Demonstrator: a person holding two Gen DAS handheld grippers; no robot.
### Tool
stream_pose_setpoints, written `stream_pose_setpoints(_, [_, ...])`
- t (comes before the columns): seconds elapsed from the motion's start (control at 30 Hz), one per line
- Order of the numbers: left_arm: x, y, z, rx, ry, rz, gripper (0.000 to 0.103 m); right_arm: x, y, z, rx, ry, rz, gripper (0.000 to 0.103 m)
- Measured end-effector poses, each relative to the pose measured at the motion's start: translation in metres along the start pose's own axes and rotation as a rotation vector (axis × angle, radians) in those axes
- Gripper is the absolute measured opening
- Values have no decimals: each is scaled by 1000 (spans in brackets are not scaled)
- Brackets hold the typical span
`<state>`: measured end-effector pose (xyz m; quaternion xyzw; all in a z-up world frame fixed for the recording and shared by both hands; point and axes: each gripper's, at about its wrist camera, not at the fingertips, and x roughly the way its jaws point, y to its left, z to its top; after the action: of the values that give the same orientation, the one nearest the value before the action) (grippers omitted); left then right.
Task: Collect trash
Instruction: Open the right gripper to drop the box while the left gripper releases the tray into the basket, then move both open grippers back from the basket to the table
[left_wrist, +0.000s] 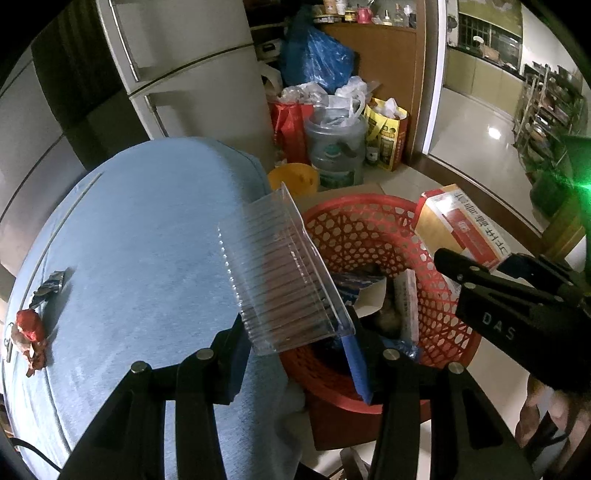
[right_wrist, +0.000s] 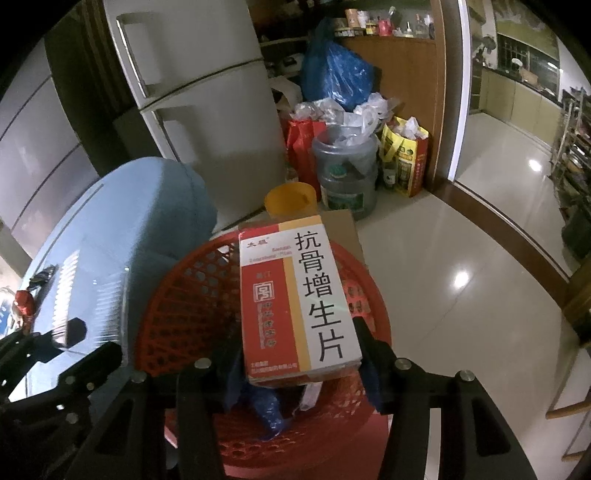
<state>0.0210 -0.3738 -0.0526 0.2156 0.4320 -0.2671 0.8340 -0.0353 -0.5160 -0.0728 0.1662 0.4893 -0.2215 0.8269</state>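
My left gripper (left_wrist: 295, 343) is shut on a clear ribbed plastic tray (left_wrist: 280, 273), held at the edge of the blue-covered table (left_wrist: 140, 258) beside the red mesh basket (left_wrist: 369, 229). My right gripper (right_wrist: 299, 365) is shut on a red and white medicine box (right_wrist: 295, 295), held over the red basket (right_wrist: 184, 306). The box also shows in the left wrist view (left_wrist: 461, 225), above the basket's far rim. The basket holds paper, cartons and a blue wrapper (right_wrist: 269, 410).
Red wrappers (left_wrist: 29, 339) and a small dark piece (left_wrist: 50, 286) lie on the table's left side. A fridge (left_wrist: 192, 74), bags, a water jug (left_wrist: 336, 147) and a yellow bucket (left_wrist: 295, 177) stand behind. Glossy tiled floor (right_wrist: 461, 295) lies to the right.
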Motion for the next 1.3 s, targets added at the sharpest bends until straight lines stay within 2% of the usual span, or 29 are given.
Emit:
stream_pose_setpoints(0.03, [0, 0, 0, 1, 1, -1, 49, 2, -2, 0, 7, 5, -2, 61])
stream_pose_setpoints(0.07, [1, -1, 0, 2, 2, -1, 49, 3, -3, 0, 10, 6, -1, 70])
stream_pose_setpoints(0.1, [1, -1, 1, 4, 3, -1, 49, 3, -4, 0, 13, 5, 4, 73])
stream_pose_setpoints(0.33, [8, -4, 3, 7, 13, -9, 49, -11, -15, 4, 68, -52, -9, 73])
stream_pose_setpoints(0.5, [14, -10, 9, 3, 31, -56, 52, -21, -20, 7, 93, -75, -15, 73])
stream_pose_setpoints(0.53, [15, -12, 10, 5, 36, -71, 54, -23, -21, 8, 99, -83, -17, 73])
stream_pose_setpoints(0.6, [16, -14, 11, 10, 39, -99, 70, -27, -24, 8, 116, -101, -17, 73])
stream_pose_setpoints(0.63, [16, -14, 12, 11, 34, -96, 72, -28, -25, 10, 123, -105, -15, 73])
stream_pose_setpoints(0.97, [4, 9, 9, -56, 20, -94, 73, -35, -27, 6, 143, -114, -15, 73])
stream_pose_setpoints(1.3, [-19, 53, -7, -153, -8, -64, 73, -46, 3, 8, 93, -137, 19, 73])
